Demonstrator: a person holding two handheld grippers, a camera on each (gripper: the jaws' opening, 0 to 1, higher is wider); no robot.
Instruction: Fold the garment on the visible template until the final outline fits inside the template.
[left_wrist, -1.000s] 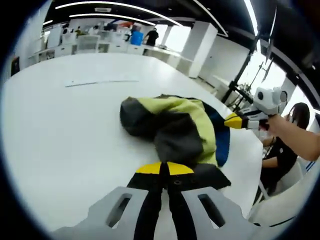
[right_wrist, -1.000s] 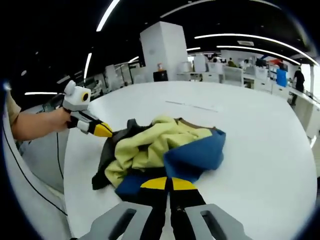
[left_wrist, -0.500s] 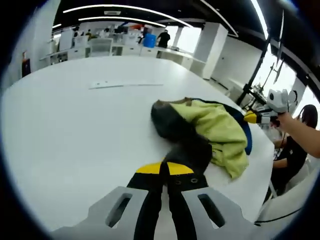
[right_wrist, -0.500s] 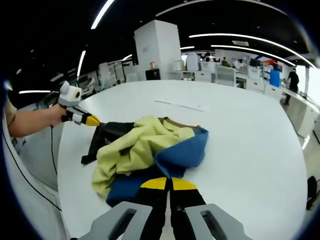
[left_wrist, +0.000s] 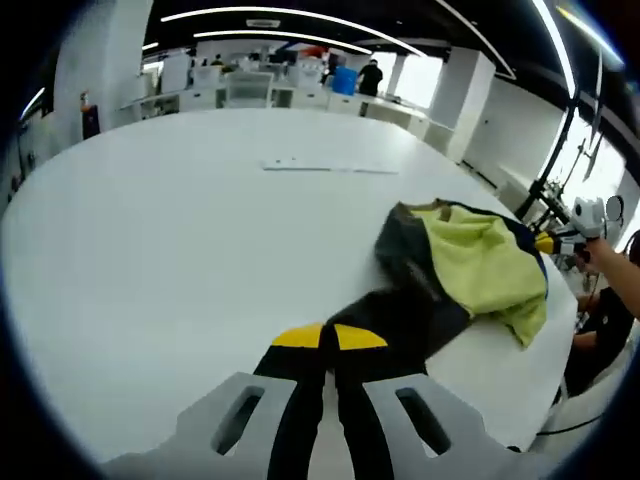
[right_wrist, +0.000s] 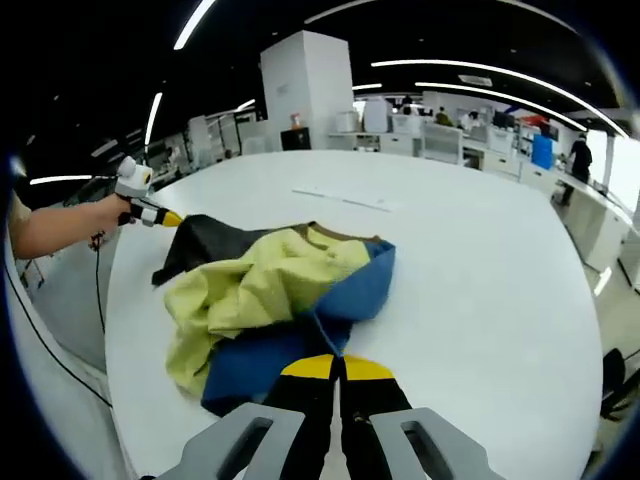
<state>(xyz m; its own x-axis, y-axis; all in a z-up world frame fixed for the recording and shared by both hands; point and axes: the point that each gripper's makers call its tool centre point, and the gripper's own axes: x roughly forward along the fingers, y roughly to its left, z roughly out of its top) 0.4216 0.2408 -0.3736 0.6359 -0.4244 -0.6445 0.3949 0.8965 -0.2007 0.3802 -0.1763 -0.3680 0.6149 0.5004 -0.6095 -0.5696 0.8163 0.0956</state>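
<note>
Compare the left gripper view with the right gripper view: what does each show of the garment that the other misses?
Left gripper view: the garment's dark grey part stretches to the left gripper, shut on it.

Right gripper view: a broad blue panel leads to the right gripper, shut on it.

Both: the yellow-green middle, the white table, and the thin pale strip beyond the garment.
</note>
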